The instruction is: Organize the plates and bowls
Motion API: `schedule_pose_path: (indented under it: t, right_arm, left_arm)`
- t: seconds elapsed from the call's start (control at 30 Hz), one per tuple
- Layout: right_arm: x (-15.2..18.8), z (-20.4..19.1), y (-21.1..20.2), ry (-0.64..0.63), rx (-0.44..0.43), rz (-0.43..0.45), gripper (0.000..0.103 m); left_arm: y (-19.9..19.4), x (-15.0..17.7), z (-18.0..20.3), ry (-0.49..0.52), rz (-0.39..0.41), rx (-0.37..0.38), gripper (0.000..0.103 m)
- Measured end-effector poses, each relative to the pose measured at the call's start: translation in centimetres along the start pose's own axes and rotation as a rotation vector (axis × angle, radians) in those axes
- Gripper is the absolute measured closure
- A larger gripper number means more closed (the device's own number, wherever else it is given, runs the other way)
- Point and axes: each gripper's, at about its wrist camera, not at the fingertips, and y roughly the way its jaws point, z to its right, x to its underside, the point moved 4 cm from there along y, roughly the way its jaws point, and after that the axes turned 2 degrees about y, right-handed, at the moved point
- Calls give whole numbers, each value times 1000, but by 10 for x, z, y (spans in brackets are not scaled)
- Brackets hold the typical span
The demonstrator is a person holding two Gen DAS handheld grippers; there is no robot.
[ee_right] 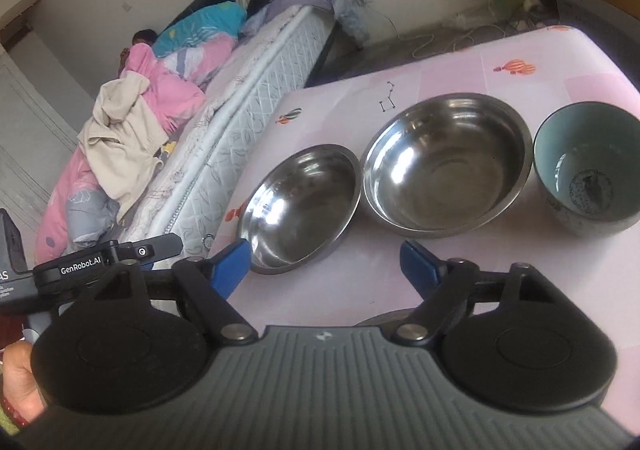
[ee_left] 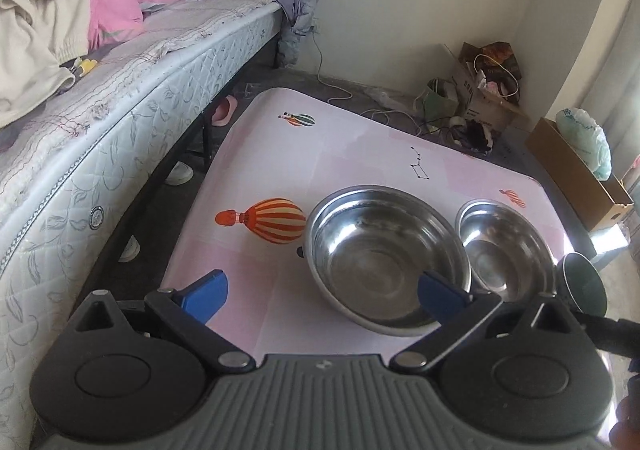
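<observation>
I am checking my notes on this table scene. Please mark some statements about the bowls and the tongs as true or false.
1. Two steel bowls stand side by side: the larger steel bowl and the smaller steel bowl. True.
2. The ceramic bowl is stacked inside a steel bowl. False: it stands alone on the table.
3. The right tongs hold a bowl. False: they are open and hold nothing.
4. The left tongs are open. True.
</observation>
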Motion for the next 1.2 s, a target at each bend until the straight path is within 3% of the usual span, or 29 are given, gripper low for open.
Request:
schedule_pose_path:
  t: [0.07,0.1,0.23,0.3,0.43,0.53,0.6,0.7,0.97,1.2]
  right_arm:
    - [0,1,21,19,8,-18,31]
    - [0,2,29,33,9,-28,33]
    - [0,3,61,50,30,-61,44]
    - [1,2,76,51,61,-70,52]
    - [-4,4,98,58,97,-87,61]
    - [-3,8,111,72,113,-102,68]
    - [-4,8,116,82,98,-105,76]
    - [-4,8,119,90,68,-109,88]
    - [1,1,120,96,-6,-175,90]
    - [1,-7,123,43,0,-171,90]
  left_arm:
    - [17,-10,-2,-13,-42,-23,3]
    - [24,-14,-3,-13,-42,-34,9]
    - [51,-24,-3,-4,-46,-61,13]
    - [66,-26,-4,-18,-84,-77,28]
    - [93,-27,-5,8,-140,-140,37]
    - [106,-26,-5,-3,-171,-133,50]
    - [112,-23,-5,-10,-198,-131,70]
    - [111,-21,-5,-25,-204,-99,88]
    - [94,-9,-19,-34,-240,-119,88]
    - [85,-8,-13,23,-206,-169,87]
